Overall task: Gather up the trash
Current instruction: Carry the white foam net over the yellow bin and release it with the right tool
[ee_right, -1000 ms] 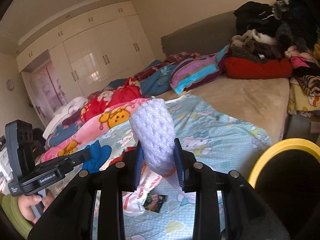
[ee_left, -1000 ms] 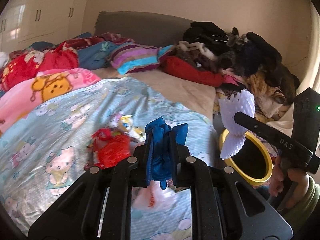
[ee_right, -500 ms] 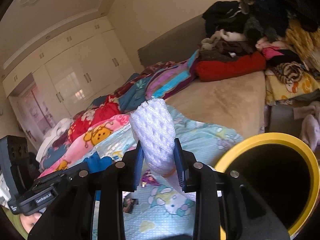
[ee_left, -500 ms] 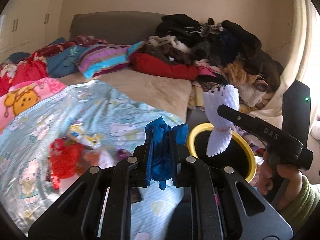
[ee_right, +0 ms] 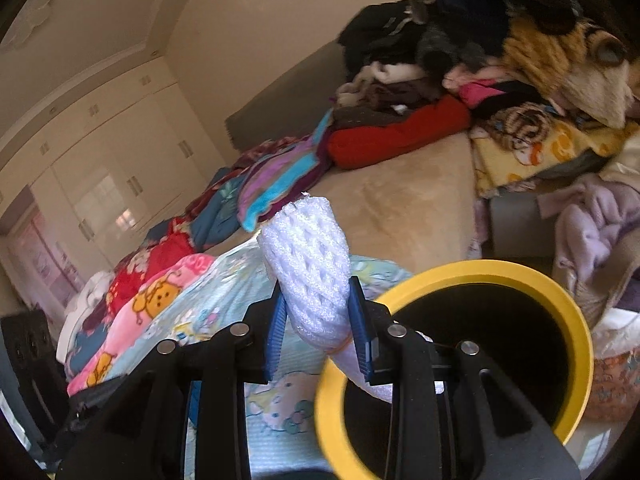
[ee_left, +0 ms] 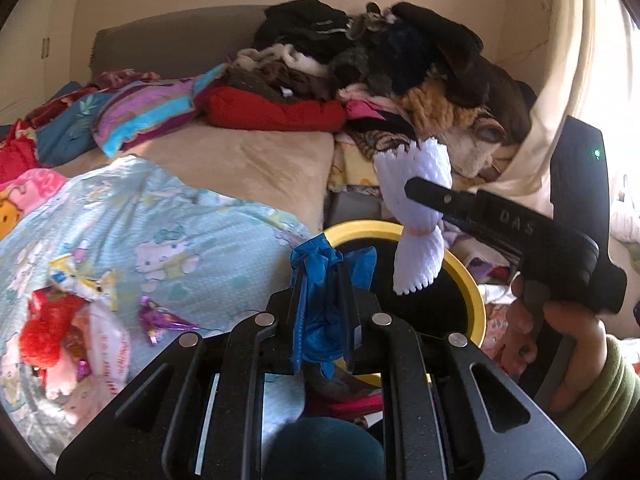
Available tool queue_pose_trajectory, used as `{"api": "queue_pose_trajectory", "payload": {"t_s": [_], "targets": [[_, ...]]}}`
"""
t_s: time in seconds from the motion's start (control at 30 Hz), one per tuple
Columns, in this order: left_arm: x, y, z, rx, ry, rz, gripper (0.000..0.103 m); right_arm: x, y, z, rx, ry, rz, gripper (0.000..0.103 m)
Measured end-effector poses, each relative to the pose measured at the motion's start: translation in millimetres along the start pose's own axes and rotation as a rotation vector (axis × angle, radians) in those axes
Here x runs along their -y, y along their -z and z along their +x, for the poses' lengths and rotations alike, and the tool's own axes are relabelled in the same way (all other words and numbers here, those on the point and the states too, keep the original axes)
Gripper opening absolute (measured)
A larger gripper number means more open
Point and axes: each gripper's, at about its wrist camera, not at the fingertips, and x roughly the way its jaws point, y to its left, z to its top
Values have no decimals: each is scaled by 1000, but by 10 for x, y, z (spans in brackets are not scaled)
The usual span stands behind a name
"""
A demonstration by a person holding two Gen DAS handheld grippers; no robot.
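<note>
Cluttered bedroom: bed (ee_left: 248, 160) spread with a pale blue cartoon blanket (ee_left: 168, 232), heap of clothes (ee_left: 384, 72) at 12 o'clock against the headboard. Yellow-rimmed bin (ee_right: 576, 320) beside the mattress edge, mouth dark, contents not visible.

Left gripper (ee_left: 323, 280) clenched on a crumpled blue glove (ee_left: 316, 312), held at the bin's near rim in the left wrist view. Right gripper (ee_right: 316, 320) clamped on a white foam net sleeve (ee_right: 308, 268); from the left view the sleeve hangs over the bin mouth, at 2 o'clock from the glove. Hand (ee_left: 560, 344) in a green sleeve on the right grip.

Step in hand, by judgement: carry to the bin, both pieces nearly in place — release not yet made.

Next move calls for bringing each piece fully over the opening, then parting the jaws; the glove looks short of the mouth.

Remaining on the blanket at 9 o'clock: red wrapper (ee_left: 48, 328), white plastic bag (ee_left: 108, 348), small purple foil (ee_left: 160, 320) — further pickups pending.
</note>
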Motion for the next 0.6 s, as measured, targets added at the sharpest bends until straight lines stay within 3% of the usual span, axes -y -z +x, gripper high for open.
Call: {"api": "queue_pose_trajectory", "payload": {"t_s": [0.23,0.6], "targets": [[267,95,319,-43,61,30,9,448,29,-58,3,55,72,29],[444,133,856,-116,98,56,10,830,93,-50,-13,109,157,33]]}}
